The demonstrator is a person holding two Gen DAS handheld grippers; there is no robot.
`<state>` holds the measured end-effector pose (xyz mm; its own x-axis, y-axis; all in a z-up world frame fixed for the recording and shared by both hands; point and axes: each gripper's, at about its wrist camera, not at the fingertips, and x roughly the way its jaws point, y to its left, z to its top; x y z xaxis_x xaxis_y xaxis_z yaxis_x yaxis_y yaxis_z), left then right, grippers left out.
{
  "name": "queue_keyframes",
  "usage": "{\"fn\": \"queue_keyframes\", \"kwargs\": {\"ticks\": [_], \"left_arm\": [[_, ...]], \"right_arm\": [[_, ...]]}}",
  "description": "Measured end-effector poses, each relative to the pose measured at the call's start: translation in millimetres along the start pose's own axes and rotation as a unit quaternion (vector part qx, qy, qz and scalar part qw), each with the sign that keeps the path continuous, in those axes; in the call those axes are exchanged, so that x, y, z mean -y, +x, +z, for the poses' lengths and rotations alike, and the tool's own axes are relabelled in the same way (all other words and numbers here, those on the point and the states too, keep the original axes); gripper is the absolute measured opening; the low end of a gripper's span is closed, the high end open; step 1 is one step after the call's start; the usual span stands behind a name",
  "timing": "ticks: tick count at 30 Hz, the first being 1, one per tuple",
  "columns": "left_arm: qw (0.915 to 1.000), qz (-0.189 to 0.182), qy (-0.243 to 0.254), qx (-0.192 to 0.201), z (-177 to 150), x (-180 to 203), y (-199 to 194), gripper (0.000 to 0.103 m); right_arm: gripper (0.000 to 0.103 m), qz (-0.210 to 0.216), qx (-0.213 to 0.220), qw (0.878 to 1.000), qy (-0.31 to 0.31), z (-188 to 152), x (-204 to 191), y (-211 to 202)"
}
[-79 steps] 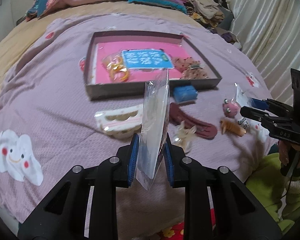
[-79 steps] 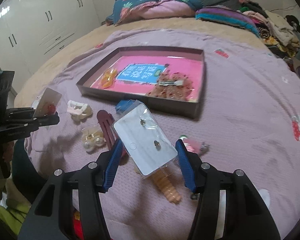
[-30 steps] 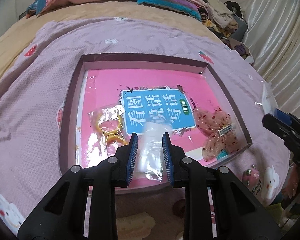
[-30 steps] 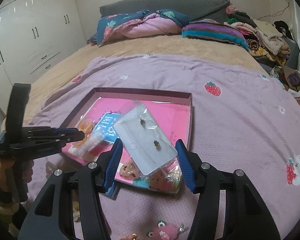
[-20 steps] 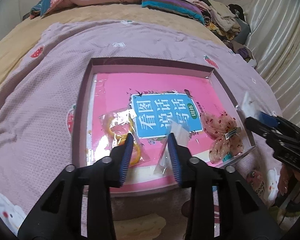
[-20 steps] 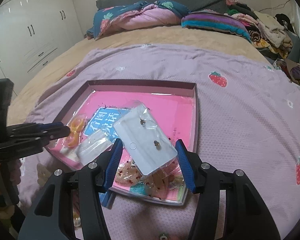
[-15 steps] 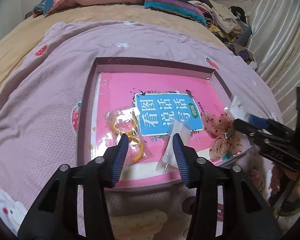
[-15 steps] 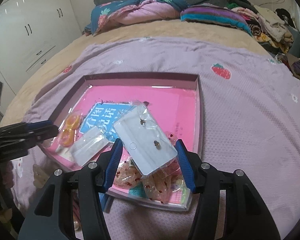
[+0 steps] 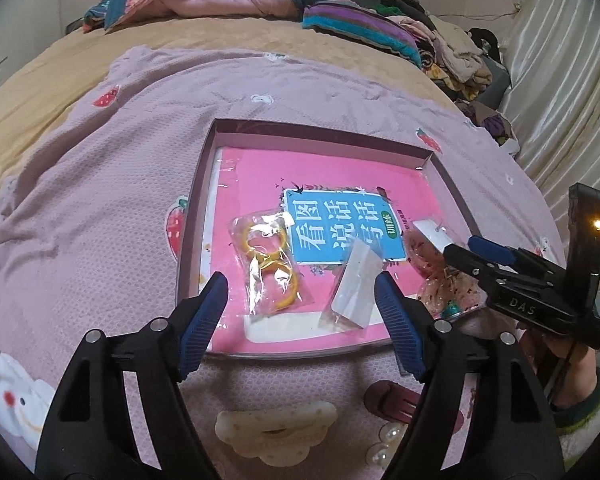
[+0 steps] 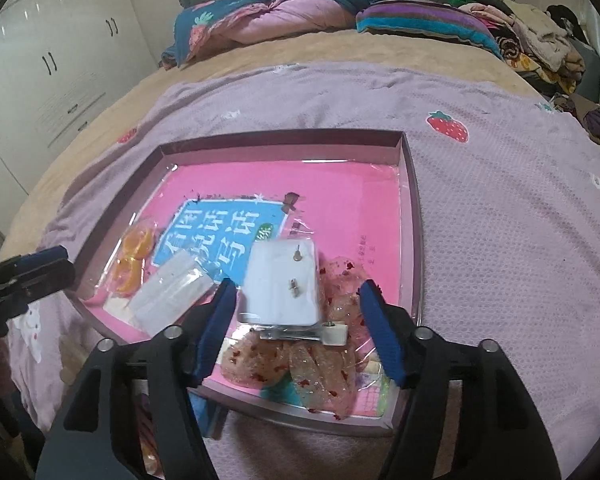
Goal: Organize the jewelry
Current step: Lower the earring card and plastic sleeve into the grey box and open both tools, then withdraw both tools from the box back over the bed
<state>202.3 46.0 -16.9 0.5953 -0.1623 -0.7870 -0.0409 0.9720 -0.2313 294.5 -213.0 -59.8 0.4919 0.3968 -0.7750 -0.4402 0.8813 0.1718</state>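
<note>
A shallow mauve box (image 9: pixel 198 200) (image 10: pixel 414 240) with a pink and blue book as its floor lies on the bed. In it are a bag of yellow hoops (image 9: pixel 270 264) (image 10: pixel 134 264), a clear packet with a white card (image 9: pixel 356 284) (image 10: pixel 172 294), a pink sequin bow clip (image 10: pixel 324 360) and a white earring card (image 10: pixel 282 286) resting on the bow. My left gripper (image 9: pixel 300 320) is open and empty over the box's near edge. My right gripper (image 10: pixel 296 324) is open around the earring card, which lies loose between its fingers.
On the mauve blanket in front of the box lie a cream hair claw (image 9: pixel 274 428), a dark red clip (image 9: pixel 392 402) and pearl pieces (image 9: pixel 384 442). Pillows and folded clothes (image 10: pixel 420 20) are at the head of the bed. Curtains (image 9: pixel 560 80) hang at the right.
My left gripper let go of the clear packet in the box, opened wide and drew back. My right gripper lowered the earring card onto the bow clip and opened.
</note>
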Motion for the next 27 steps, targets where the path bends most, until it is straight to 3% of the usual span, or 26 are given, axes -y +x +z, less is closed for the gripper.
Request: {"fn": "queue_keyframes", "kwargs": {"ticks": [2,4,10,16,27], "left_arm": [[1.0000,0.001,-0.002,0.002,0,0,-3,0.070],[1.0000,0.003,-0.003,0.009,-1,1,-10,0.077],[0.9997,-0.003,-0.009,0.024,0,2,-27,0.085],[0.9993,0.004,-0.009,0.037,3,4,-45,0.093],[0.9975,0.009,-0.018,0.069,2,3,-83,0.093]], "right_arm": [[0.068,0.001,0.007,1.000,0.003,1,0,-8],[0.078,-0.001,0.017,1.000,0.005,2,0,-18],[0.089,-0.006,0.053,0.998,0.012,3,2,-58],[0.091,-0.016,0.082,0.996,0.015,4,3,-89],[0.092,-0.021,0.117,0.993,0.013,-7,2,-138]]}}
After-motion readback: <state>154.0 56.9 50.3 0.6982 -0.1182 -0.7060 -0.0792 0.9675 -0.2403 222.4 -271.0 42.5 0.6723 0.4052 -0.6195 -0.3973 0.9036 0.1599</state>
